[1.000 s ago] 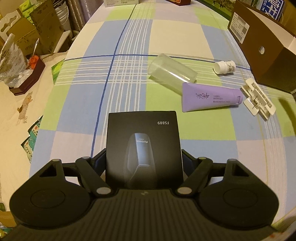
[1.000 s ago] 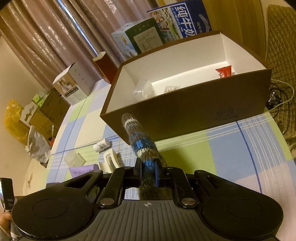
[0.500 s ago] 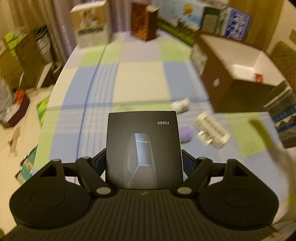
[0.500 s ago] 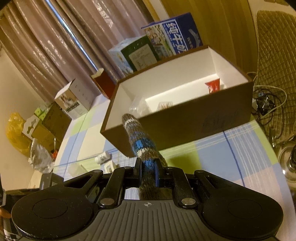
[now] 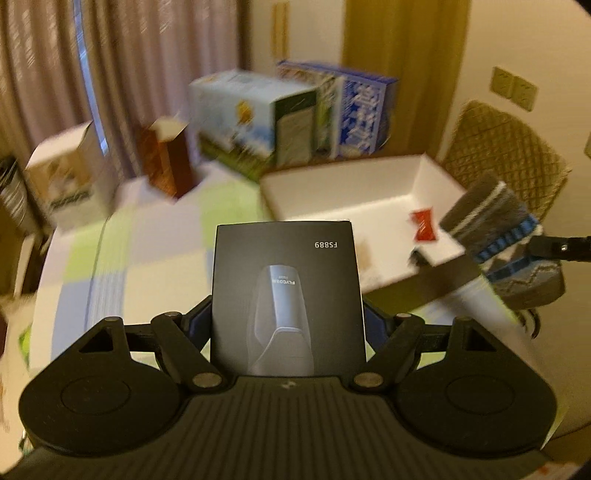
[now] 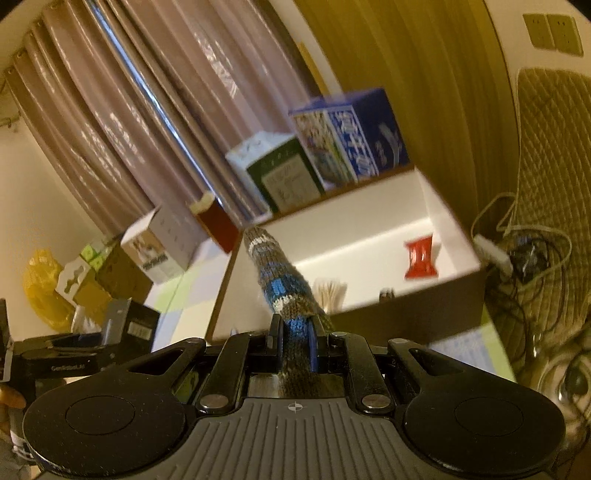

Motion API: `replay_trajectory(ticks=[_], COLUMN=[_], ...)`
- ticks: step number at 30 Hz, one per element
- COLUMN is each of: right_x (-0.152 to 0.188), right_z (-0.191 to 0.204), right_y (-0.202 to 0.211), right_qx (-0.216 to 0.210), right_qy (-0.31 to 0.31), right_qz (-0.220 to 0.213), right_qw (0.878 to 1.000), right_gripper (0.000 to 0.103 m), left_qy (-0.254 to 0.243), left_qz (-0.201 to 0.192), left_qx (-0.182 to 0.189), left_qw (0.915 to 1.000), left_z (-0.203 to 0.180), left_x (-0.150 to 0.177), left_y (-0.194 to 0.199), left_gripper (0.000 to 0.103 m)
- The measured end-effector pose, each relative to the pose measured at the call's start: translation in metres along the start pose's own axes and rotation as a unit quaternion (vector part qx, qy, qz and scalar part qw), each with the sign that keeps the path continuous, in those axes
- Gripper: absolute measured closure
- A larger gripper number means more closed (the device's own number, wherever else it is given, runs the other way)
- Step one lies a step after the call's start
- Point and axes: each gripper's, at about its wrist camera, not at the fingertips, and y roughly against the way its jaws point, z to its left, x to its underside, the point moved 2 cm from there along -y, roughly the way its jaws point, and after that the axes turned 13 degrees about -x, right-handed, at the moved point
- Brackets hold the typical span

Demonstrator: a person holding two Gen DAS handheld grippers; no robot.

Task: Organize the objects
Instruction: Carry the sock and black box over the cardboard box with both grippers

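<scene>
Two grippers, two loads, one open bin.

Left gripper [image 5: 288, 325] clamped on one black box [image 5: 286, 291], raised, just short of the bin [image 5: 343, 184] rim. Right gripper [image 6: 295, 332] pinching one knit sock [image 6: 282, 280], toe over the bin's near-left corner. Inside the bin: one red packet [image 6: 421, 256], one bundle of sticks [image 6: 328, 291], bare white floor between.

Dim warm light; pleated brownish curtains [image 6: 122, 122] hang beyond and left of the jaws, a yellow-brown wall [image 6: 424, 74] with switch plates [image 6: 557, 33] to the right, a woven chair [image 5: 506, 155] below it, checked tablecloth [image 5: 147, 236] ahead of the jaws.
</scene>
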Motion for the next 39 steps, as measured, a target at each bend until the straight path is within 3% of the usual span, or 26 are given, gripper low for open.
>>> replay_trajectory(ticks=[7, 15, 27, 39], right_x=[-0.042, -0.074, -0.083, -0.088], right_z=[-0.020, -0.056, -0.122, -0.158], right_y=[-0.002, -0.025, -0.079, -0.110], right_qx=[-0.004, 0.006, 0.027, 0.042], right_qy=[0.009, -0.008, -0.080, -0.128], right_qz=[-0.026, -0.027, 0.002, 0.011], right_qw=[1.000, 1.000, 0.996, 0.991], right_gripper=[0.093, 0.093, 0.093, 0.093], left_qy=[-0.013, -0.018, -0.019, -0.016], left_qz=[-0.025, -0.013, 0.065, 0.105], left_qx=[0.025, 0.032, 0.022, 0.002], left_qw=[0.9993, 0.9992, 0.9975, 0.9943], left_z=[-0.049, -0.095, -0.141, -0.164], left_x=[-0.059, -0.102, -0.119, -0.122], left_y=[-0.022, -0.063, -0.153, -0.216], left_gripper=[0.027, 0.027, 0.027, 0.026])
